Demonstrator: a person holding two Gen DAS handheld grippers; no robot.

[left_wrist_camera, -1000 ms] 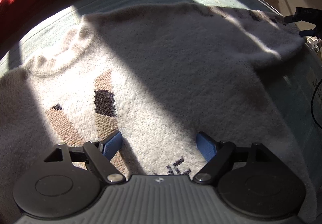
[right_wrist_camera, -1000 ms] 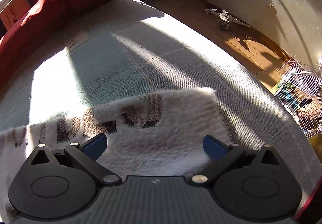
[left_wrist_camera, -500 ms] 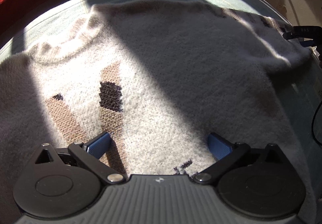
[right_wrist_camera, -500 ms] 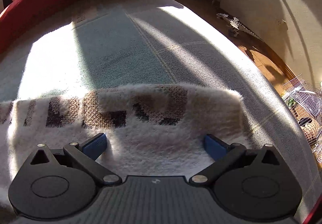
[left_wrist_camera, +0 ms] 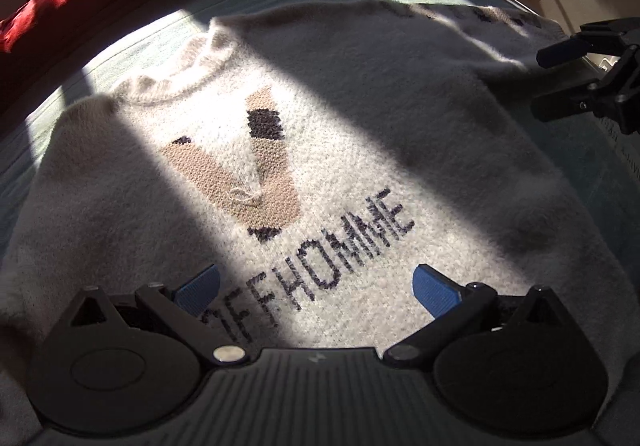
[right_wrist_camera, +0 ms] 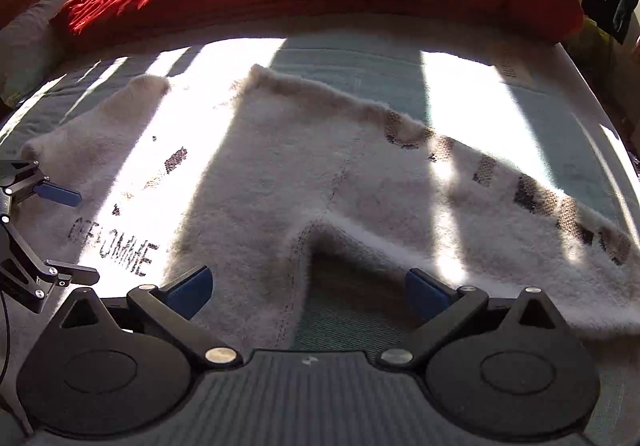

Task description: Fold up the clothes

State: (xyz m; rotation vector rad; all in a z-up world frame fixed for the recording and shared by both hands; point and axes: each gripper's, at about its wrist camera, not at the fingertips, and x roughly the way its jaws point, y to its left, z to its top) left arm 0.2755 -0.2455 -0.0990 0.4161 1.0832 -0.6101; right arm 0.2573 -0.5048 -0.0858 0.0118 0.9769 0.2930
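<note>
The cream sweater (left_wrist_camera: 360, 133) lies spread flat on the bed (right_wrist_camera: 360, 57), front side up, one sleeve stretched out. The left gripper (left_wrist_camera: 316, 286) and the right gripper (right_wrist_camera: 308, 286) hover above it, jaws wide apart, holding nothing.

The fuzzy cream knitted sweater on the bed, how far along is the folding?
Done: the fuzzy cream knitted sweater lies spread face up on the pale green bed cover, its sleeve with dark blocks stretched out sideways. In hand: nothing; the left gripper and right gripper both hover open over it. Left: every fold, since no sleeve or hem looks turned in yet.
</note>
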